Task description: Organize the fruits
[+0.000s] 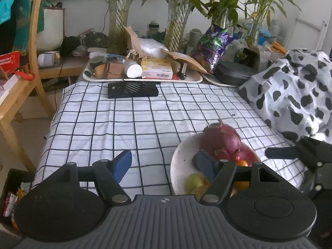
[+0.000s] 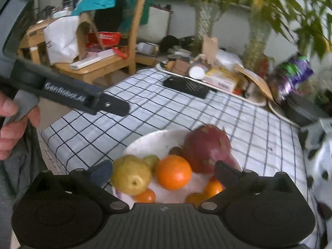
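Crowding the far table edge, cluttered tray (image 1: 193, 78) sits behind black box (image 1: 132, 90).

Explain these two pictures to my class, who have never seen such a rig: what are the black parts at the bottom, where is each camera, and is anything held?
Each picture comes from a camera mounted on a hand-held gripper, looking forward along its jaws. A person holds one in each hand; no robot arm is involved. The left gripper and right gripper both have open jaws and hold nothing. On the checked tablecloth stands a white bowl with a dragon fruit, a pear and an orange. Clutter lies behind.
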